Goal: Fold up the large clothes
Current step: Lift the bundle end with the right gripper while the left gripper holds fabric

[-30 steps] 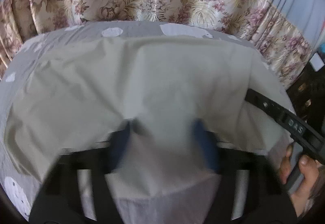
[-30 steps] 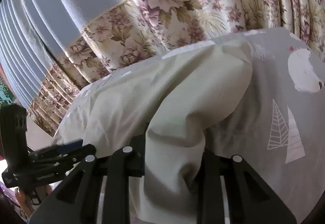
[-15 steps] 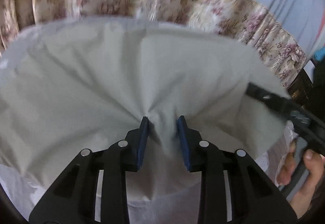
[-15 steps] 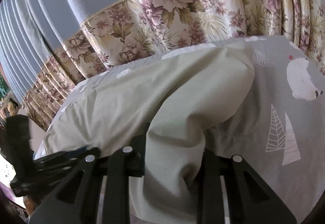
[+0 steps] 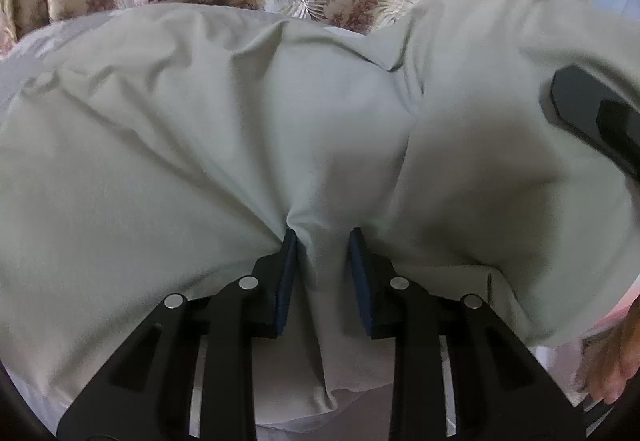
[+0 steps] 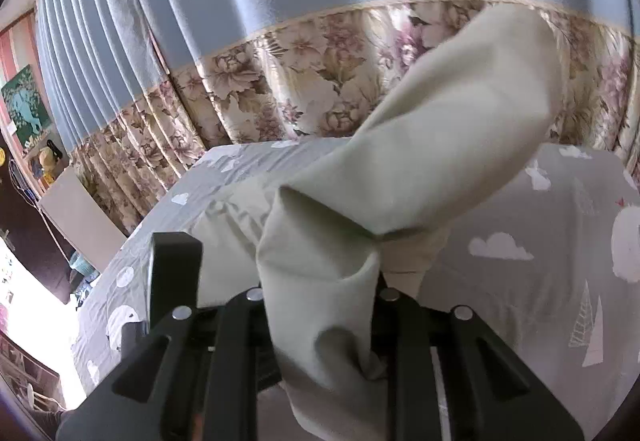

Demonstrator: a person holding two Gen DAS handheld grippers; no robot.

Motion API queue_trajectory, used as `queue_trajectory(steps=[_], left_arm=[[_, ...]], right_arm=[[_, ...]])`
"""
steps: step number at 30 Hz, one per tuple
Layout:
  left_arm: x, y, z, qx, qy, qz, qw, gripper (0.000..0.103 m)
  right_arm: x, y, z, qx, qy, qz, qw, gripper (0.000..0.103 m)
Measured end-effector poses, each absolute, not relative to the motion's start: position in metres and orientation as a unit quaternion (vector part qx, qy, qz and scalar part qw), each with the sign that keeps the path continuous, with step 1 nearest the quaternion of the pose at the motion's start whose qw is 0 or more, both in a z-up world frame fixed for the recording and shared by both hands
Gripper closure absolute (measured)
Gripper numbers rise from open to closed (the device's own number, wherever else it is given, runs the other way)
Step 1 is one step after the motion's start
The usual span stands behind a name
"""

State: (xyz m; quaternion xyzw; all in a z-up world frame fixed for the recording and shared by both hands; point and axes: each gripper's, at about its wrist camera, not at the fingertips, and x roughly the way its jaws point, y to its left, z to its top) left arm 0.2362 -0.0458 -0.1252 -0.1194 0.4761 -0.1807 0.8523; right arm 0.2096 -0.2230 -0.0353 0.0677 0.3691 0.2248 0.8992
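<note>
My left hand-held gripper pinches a bunch of the big pale green cloth between its blue pads. The cloth spreads wide over the bed, which has a gray sheet with white clouds. My right hand-held gripper is clamped on another part of the cloth and holds it up in a tall fold. The flowery curtain hangs behind the bed.
</note>
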Motion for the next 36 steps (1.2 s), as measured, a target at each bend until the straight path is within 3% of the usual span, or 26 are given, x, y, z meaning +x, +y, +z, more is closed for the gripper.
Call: queue_trajectory(steps=[1, 4, 12, 18, 22, 25, 26, 27, 29, 36], left_arm=[[0.236, -0.04, -0.124, -0.129, 0.477, -0.187, 0.849, 0.077], [0.225, -0.017, -0.117, -0.143, 0.482, -0.196, 0.842, 0.097], [0.189, 0.093, -0.07, -0.028, 0.454, -0.097, 0.885, 0.097], [0.183, 0.197, -0.07, -0.066, 0.444, -0.006, 0.894, 0.096], [0.183, 0.219, -0.073, -0.075, 0.443, 0.009, 0.893, 0.093], [0.186, 0.218, -0.076, -0.08, 0.447, -0.001, 0.891, 0.085], [0.185, 0.217, -0.075, -0.077, 0.447, 0.0, 0.891, 0.077], [0.184, 0.214, -0.073, -0.072, 0.444, 0.001, 0.893, 0.073], [0.179, 0.208, -0.068, -0.066, 0.436, -0.001, 0.898, 0.05], [0.178, 0.192, -0.04, -0.073, 0.414, -0.029, 0.907, 0.034]], right_arm=[[0.21, -0.217, -0.033, 0.063, 0.368, 0.225, 0.9, 0.083], [0.211, -0.195, -0.022, 0.037, 0.366, 0.221, 0.903, 0.083], [0.216, -0.062, -0.016, -0.13, 0.382, 0.238, 0.883, 0.085], [0.205, 0.036, -0.098, -0.279, 0.422, 0.238, 0.829, 0.087], [0.194, 0.063, -0.124, -0.337, 0.407, 0.208, 0.823, 0.085], [0.201, 0.051, -0.111, -0.301, 0.433, 0.223, 0.82, 0.082], [0.202, 0.044, -0.105, -0.287, 0.438, 0.234, 0.819, 0.068], [0.201, 0.04, -0.099, -0.262, 0.45, 0.252, 0.816, 0.047], [0.19, 0.021, -0.078, -0.195, 0.461, 0.287, 0.817, 0.026], [0.166, -0.066, -0.013, -0.096, 0.411, 0.304, 0.854, 0.025]])
